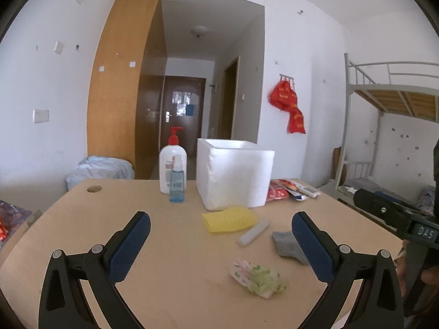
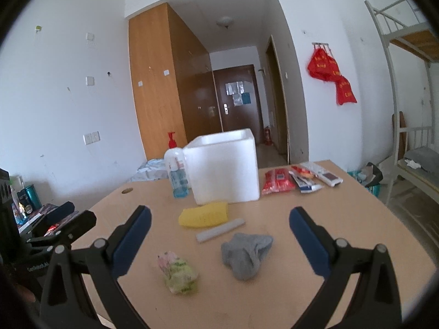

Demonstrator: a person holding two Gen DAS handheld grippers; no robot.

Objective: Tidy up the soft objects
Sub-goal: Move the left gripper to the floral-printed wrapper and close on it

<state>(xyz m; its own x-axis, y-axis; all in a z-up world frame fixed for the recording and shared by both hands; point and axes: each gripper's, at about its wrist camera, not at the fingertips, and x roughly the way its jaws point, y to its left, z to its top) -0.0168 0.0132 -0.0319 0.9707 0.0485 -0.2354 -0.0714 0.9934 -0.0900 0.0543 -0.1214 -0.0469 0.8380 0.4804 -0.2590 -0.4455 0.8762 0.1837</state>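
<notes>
On the wooden table [image 1: 153, 246] lie a yellow sponge cloth [image 1: 230, 218] [image 2: 204, 214], a grey sock [image 1: 288, 243] [image 2: 247, 255], a crumpled green floral cloth [image 1: 259, 277] [image 2: 178, 271] and a pale grey stick [image 1: 253, 231] [image 2: 221, 229]. A white foam box [image 1: 234, 172] [image 2: 223, 168] stands open behind the sponge. My left gripper [image 1: 221, 226] is open and empty above the table's near side. My right gripper [image 2: 219, 220] is open and empty, with the sock between its fingers further ahead.
A white pump bottle [image 1: 172, 164] and a small blue bottle [image 1: 177, 182] stand left of the box. Red packets [image 2: 277, 181], tubes and a remote [image 2: 323, 174] lie right of it. A cable hole [image 1: 94, 189] sits at the table's far left. A bunk bed [image 1: 389, 96] is right.
</notes>
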